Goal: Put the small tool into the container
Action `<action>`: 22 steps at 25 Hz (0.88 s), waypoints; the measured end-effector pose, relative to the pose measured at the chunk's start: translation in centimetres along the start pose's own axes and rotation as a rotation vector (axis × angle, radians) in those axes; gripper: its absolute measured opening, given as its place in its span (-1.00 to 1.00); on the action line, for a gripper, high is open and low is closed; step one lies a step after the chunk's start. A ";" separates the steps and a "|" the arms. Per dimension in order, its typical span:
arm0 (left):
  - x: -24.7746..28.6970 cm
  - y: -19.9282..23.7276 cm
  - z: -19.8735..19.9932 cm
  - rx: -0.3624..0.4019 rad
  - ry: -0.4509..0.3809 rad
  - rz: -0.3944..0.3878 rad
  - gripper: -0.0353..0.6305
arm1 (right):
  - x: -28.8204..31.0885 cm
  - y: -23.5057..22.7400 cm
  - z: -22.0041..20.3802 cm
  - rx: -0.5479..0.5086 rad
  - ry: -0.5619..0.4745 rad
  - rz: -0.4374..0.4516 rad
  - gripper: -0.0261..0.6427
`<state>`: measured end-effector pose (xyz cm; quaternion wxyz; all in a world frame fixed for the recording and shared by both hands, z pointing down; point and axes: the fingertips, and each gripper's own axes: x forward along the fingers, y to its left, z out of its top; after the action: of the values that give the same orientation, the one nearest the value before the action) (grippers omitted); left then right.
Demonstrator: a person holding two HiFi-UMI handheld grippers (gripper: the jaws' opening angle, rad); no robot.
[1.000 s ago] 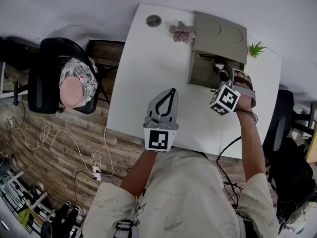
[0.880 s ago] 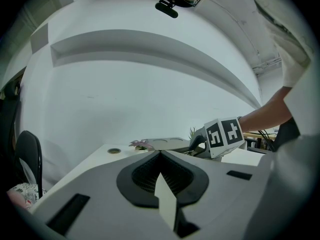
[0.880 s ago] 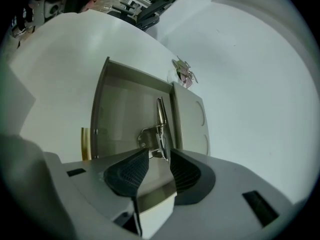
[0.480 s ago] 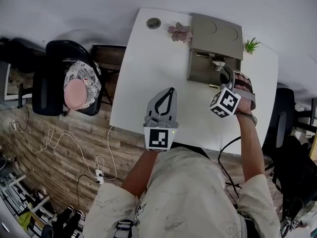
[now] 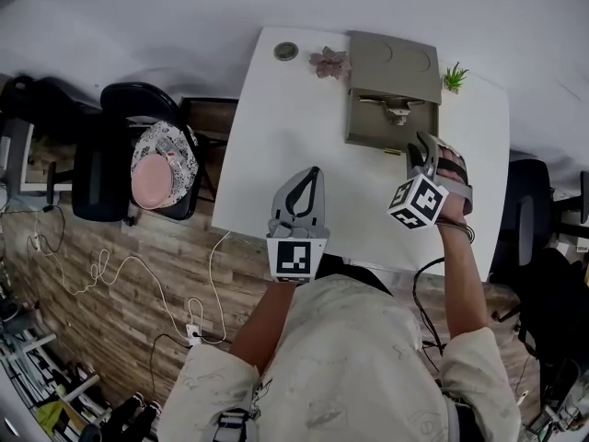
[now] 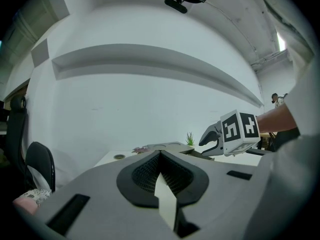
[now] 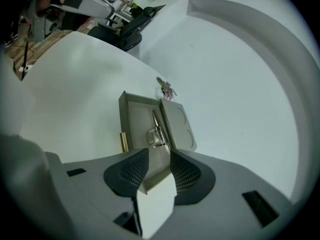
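An olive-grey container (image 5: 370, 125) stands open at the table's far side, its lid (image 5: 394, 63) folded back. A small metal tool (image 5: 398, 110) lies inside it, also seen as the tool (image 7: 156, 134) in the tray (image 7: 131, 115) in the right gripper view. My right gripper (image 5: 421, 149) hovers just in front of the container, open and holding nothing; its pads (image 7: 131, 173) frame the container's near wall. My left gripper (image 5: 312, 177) is shut on nothing over the table's near middle. From the left gripper (image 6: 160, 156) view, the right gripper (image 6: 212, 137) shows ahead on the right.
A pink artificial flower (image 5: 329, 61), a round grey disc (image 5: 285, 52) and a small green plant (image 5: 453, 76) sit along the table's far edge. A black chair with a patterned cushion (image 5: 156, 162) stands left of the table. Cables (image 5: 156, 293) lie on the wooden floor.
My right gripper has drawn back from over the container toward me, leaving the tool lying inside. The left gripper has stayed in place.
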<state>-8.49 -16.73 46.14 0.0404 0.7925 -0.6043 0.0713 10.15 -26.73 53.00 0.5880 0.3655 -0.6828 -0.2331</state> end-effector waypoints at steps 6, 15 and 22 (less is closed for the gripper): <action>-2.1 -1.1 0.5 0.022 -0.002 -0.003 -0.88 | -3.2 0.8 -0.8 0.111 -0.025 -0.012 -0.48; -3.6 -2.6 1.5 0.048 -0.026 -0.030 -0.88 | -7.3 1.7 -1.8 0.305 -0.072 -0.009 -0.48; -4.3 -4.1 2.3 0.068 -0.031 -0.055 -0.88 | -10.7 1.5 -2.8 0.577 -0.164 0.028 -0.48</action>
<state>-5.46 -11.88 43.29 0.0060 0.8107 -0.5801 0.0785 12.99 -17.20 47.94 0.4062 0.4880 -0.7710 -0.0500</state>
